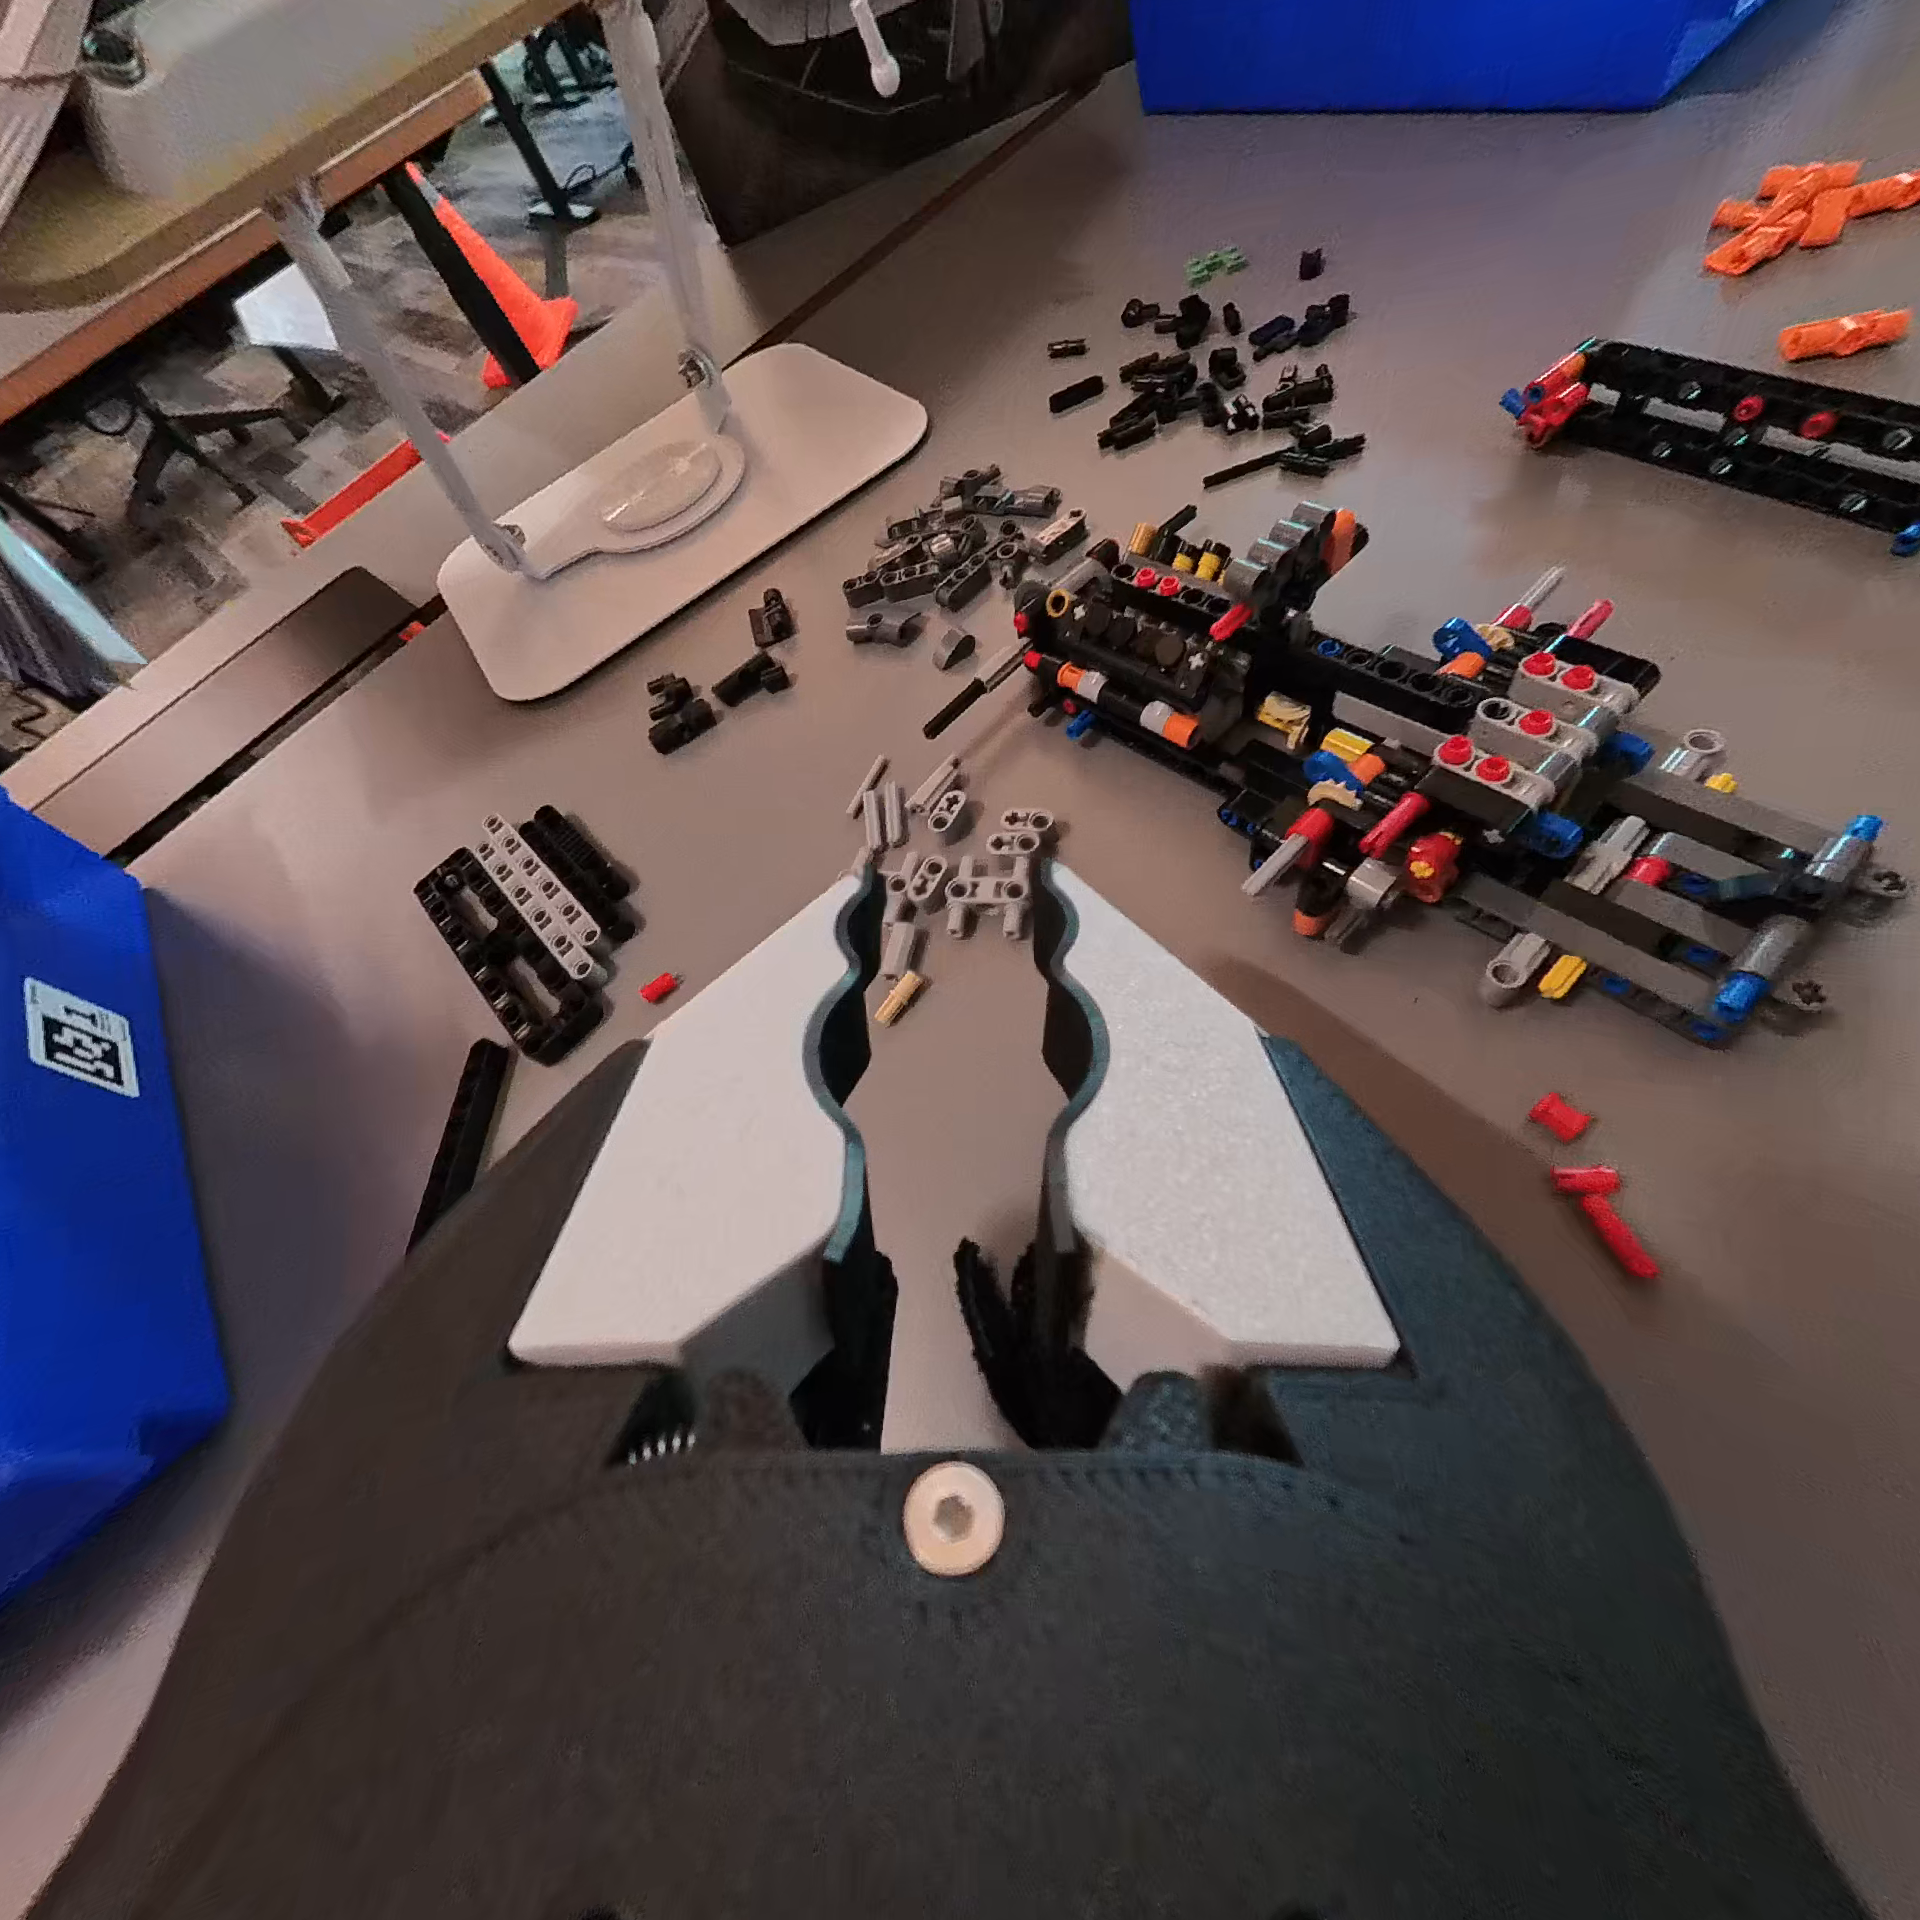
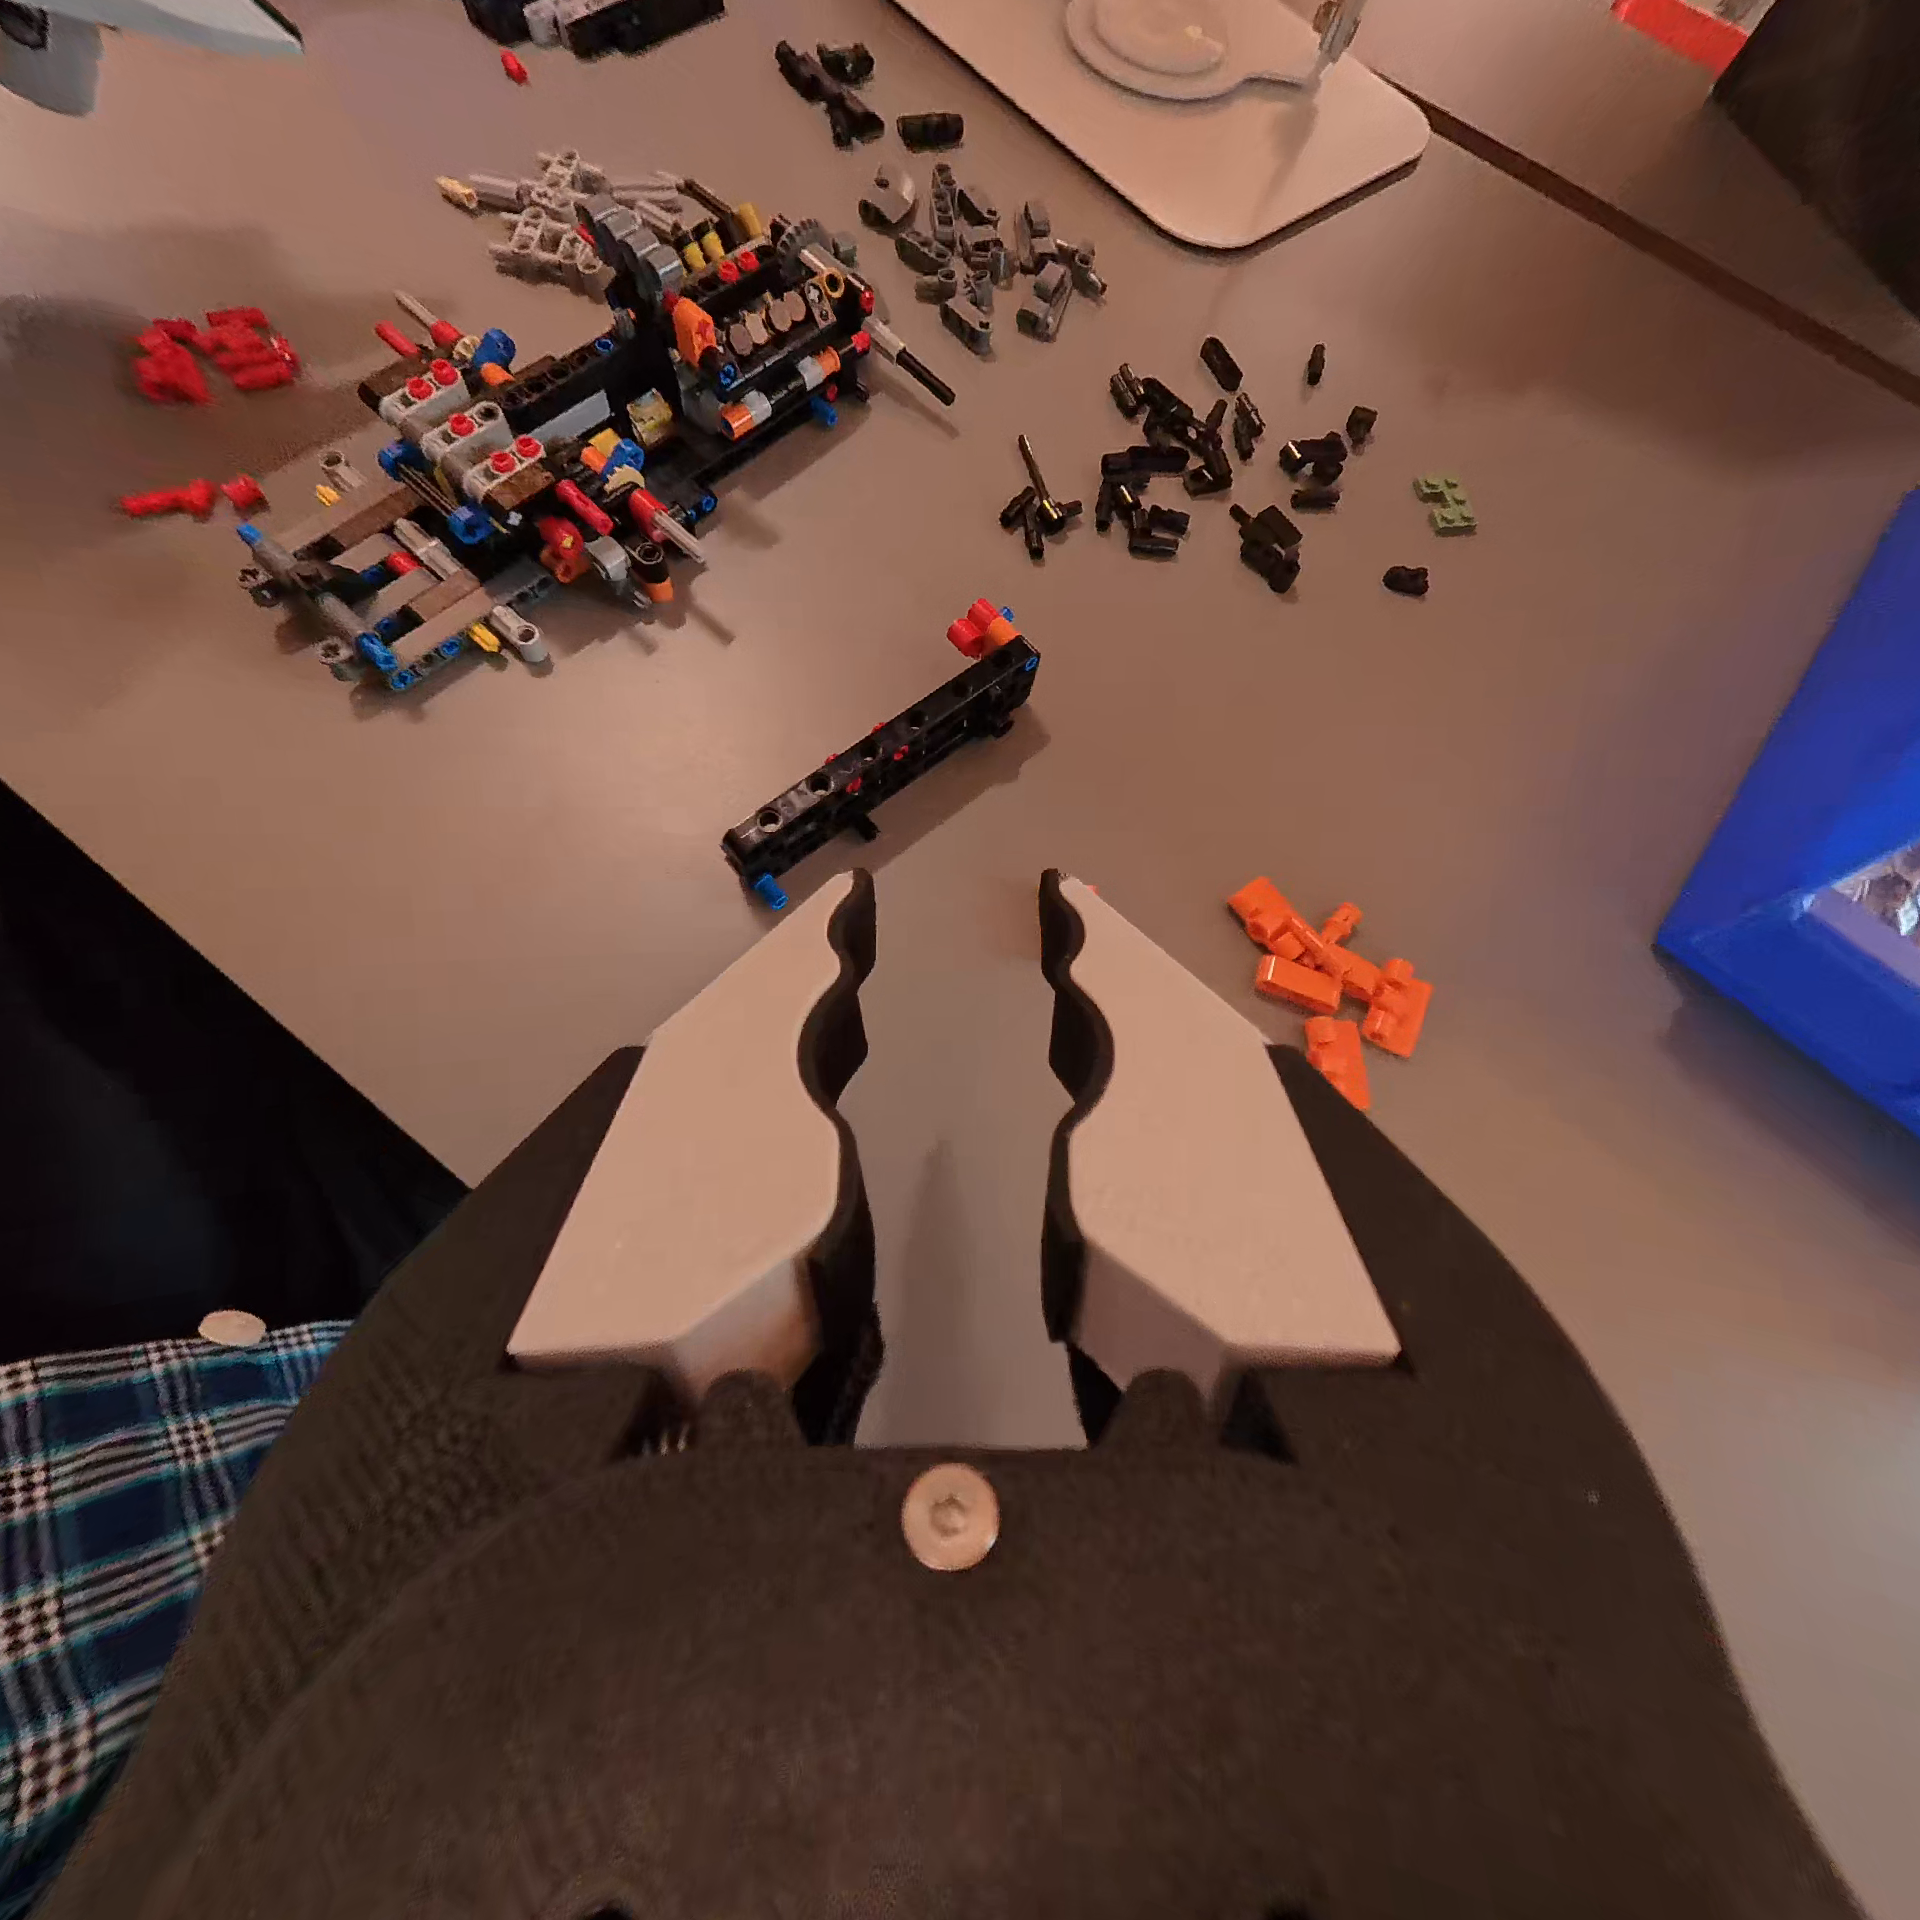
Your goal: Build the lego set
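The left tool [image 1: 951, 883] is held released above the grey bench [image 1: 1351, 1351], nothing being gripped between its fingers. Just past its tips a cluster of light grey connectors [image 1: 961, 862] is seen, partly hidden by the left finger. The large part-built chassis [image 1: 1382, 748] is laid to the right of them, and a black beam frame [image 1: 1745, 436] with red pins is cut off by the right edge. Stacked black and grey beams [image 1: 530, 925] are set to the left, beside a blue bin [image 1: 94, 1195] that is only partly shown.

The right tool [image 2: 956, 883] is likewise held released and empty. The black beam frame [image 2: 894, 758] is lying just beyond its left fingertip, apart from it. Orange pieces [image 2: 1330, 977] are scattered beside the right finger, some covered by the tool body. The chassis [image 2: 561, 447] is seen farther off, with small black pins [image 2: 1205, 468] to its right; their exact shapes cannot be made out. A plaid sleeve [image 2: 125, 1558] is glimpsed at the lower left.
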{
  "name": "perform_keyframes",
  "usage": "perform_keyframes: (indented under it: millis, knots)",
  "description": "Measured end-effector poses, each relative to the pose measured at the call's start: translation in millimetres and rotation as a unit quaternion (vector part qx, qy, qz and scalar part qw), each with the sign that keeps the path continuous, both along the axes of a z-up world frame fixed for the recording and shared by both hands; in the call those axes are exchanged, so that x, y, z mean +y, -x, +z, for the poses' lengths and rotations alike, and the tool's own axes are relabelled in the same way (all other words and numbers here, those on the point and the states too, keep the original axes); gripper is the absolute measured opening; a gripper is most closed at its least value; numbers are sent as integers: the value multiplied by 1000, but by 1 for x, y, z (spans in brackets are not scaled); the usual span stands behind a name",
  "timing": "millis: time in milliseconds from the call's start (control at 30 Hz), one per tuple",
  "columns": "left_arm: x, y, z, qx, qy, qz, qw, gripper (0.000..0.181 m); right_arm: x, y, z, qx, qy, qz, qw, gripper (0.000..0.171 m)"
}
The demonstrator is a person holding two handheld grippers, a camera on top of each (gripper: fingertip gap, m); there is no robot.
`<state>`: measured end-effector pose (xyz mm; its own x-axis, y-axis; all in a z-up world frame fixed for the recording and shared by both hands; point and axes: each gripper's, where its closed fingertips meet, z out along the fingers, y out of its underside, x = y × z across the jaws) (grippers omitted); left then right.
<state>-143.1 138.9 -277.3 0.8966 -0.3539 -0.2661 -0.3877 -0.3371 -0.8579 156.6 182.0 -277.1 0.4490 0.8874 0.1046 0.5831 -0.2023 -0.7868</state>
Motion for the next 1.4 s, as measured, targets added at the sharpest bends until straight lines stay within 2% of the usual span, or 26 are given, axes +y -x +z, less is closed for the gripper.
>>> perform_keyframes:
  millis: [567, 900, 1400]
  knots:
    - [0, -23, 11, -9, -5, -15, 1000, 36, -11, 4, 12, 13, -34, 9, 999, 36]
    - [-8, -17, 25, -14, -13, 8, 1000, 42, -15, 6, 26, 33, -47, 22, 998, 38]
    - [-30, -6, 24, -20, -8, 24, 999, 40, -15, 44, 25, 33, -38, 79, 996, 36]
